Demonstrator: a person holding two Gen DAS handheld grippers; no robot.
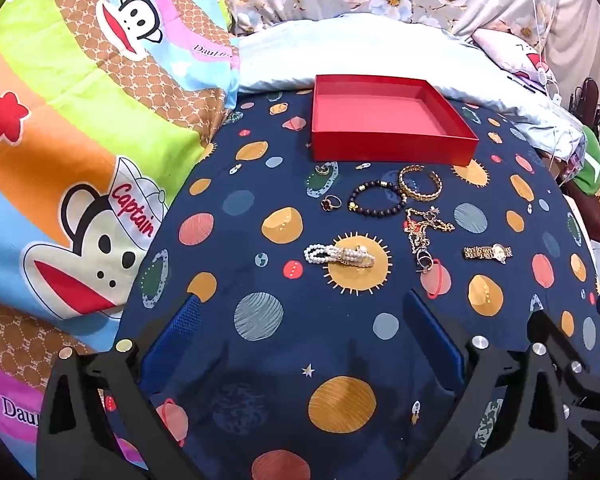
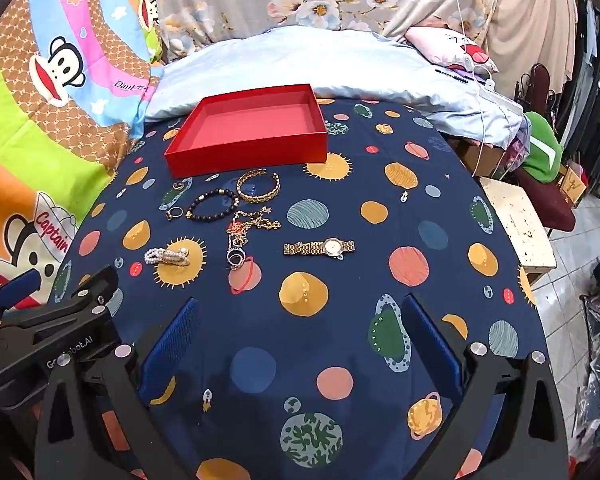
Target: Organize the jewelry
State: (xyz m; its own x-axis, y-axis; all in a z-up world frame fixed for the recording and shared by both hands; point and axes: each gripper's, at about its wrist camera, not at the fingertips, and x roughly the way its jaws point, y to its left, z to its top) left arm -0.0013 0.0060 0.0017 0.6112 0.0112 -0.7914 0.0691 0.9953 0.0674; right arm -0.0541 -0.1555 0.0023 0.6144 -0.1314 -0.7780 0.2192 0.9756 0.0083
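An empty red box stands at the far side of the dark blue planet-print cloth. In front of it lie a gold cuff, a black bead bracelet, a ring, a gold chain necklace, a pearl bracelet and a gold watch. My left gripper is open and empty, short of the pearl bracelet. My right gripper is open and empty, short of the watch.
A cartoon monkey quilt lies to the left. A pale blue pillow lies behind the box. A white stool and clutter stand off the right edge. The left gripper's body shows at the lower left of the right wrist view.
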